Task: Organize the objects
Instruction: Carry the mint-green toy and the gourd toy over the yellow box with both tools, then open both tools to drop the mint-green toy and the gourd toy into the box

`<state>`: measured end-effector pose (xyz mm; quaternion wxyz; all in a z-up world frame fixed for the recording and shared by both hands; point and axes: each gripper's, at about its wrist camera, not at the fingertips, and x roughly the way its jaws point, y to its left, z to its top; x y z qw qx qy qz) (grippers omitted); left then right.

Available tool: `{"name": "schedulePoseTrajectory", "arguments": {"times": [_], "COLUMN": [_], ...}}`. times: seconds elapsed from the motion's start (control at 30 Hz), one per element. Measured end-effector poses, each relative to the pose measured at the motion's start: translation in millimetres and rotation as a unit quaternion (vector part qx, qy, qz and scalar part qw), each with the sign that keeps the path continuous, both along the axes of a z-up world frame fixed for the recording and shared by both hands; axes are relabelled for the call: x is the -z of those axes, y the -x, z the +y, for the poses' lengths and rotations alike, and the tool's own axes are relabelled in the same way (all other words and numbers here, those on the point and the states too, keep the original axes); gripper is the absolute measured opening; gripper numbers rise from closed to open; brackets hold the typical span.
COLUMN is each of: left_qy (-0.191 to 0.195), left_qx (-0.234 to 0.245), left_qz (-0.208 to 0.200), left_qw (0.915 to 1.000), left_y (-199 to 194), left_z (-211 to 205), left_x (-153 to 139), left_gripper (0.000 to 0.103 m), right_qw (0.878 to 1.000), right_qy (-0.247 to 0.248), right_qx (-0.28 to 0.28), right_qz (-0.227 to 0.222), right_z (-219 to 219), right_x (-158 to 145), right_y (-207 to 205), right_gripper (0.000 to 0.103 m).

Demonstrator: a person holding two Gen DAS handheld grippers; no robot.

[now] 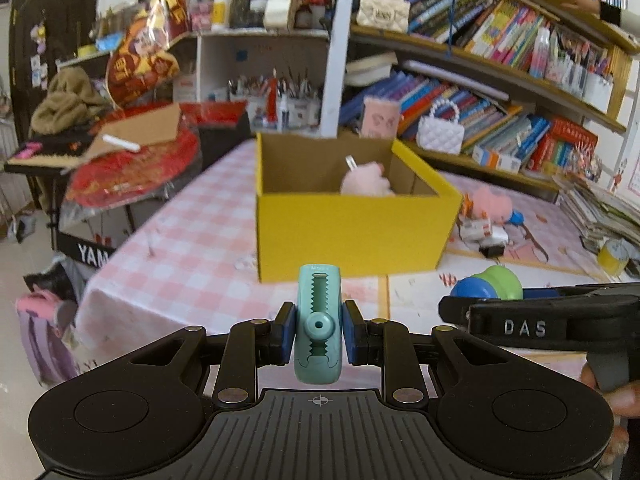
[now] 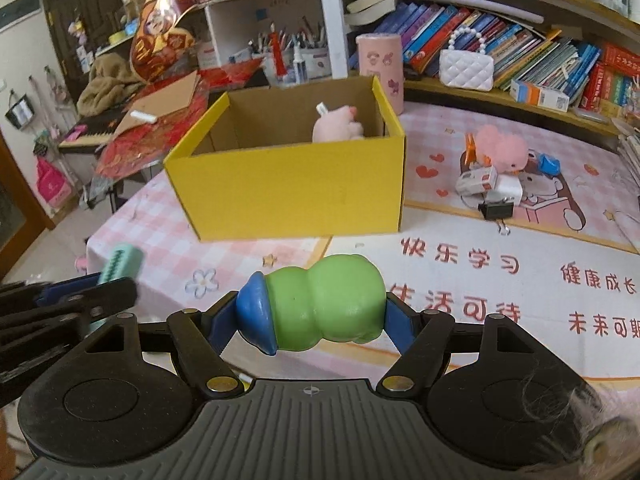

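Note:
My left gripper [image 1: 319,332] is shut on a teal correction-tape dispenser [image 1: 319,312], held upright above the table's near edge in front of the yellow cardboard box [image 1: 348,236]. My right gripper [image 2: 310,314] is shut on a green gourd-shaped toy with a blue cap [image 2: 324,306], held sideways above the mat. The box [image 2: 296,192] is open and holds a pink plush toy [image 2: 338,128]; it also shows in the left wrist view [image 1: 366,180]. The right gripper shows at the right of the left wrist view [image 1: 500,300], the left gripper at the left of the right wrist view [image 2: 100,292].
To the right of the box lies a pile of small things [image 2: 496,168]: pink plush, white boxes, a black binder clip, a blue item. A pink cylinder [image 2: 380,68] and a white handbag [image 2: 466,68] stand behind. Bookshelves [image 1: 500,80] line the back wall. A cluttered keyboard stand [image 1: 100,152] is at left.

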<state>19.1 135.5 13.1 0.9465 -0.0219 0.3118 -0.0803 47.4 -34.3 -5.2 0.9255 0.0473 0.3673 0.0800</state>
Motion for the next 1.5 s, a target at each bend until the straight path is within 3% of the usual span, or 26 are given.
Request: {"name": "schedulePoseTrajectory", "arguments": {"times": [0.4, 0.67, 1.07, 1.5], "left_qy": [0.006, 0.000, -0.034, -0.071], "left_qx": [0.008, 0.011, 0.007, -0.007], "left_qz": [-0.053, -0.072, -0.034, 0.004], "left_qw": [0.9985, 0.9973, 0.9988, 0.9975], "left_y": [-55.2, -104.5, -172.3, -211.7], "left_z": [2.4, -11.2, -39.0, -54.0], "left_x": [-27.7, -36.0, -12.2, 15.1], "left_gripper": [0.023, 0.023, 0.023, 0.023], "right_qw": [0.998, 0.996, 0.997, 0.998], "right_qy": [0.014, 0.007, -0.001, -0.007], "right_qx": [0.017, 0.019, -0.019, -0.055], "right_qz": [-0.064, -0.082, -0.077, -0.031], "right_z": [-6.3, -17.2, -21.1, -23.1], "right_x": [-38.0, -48.3, -43.1, -16.2], "right_y": [-40.2, -101.0, -185.1, -231.1], "right_gripper": [0.072, 0.072, 0.072, 0.072]}}
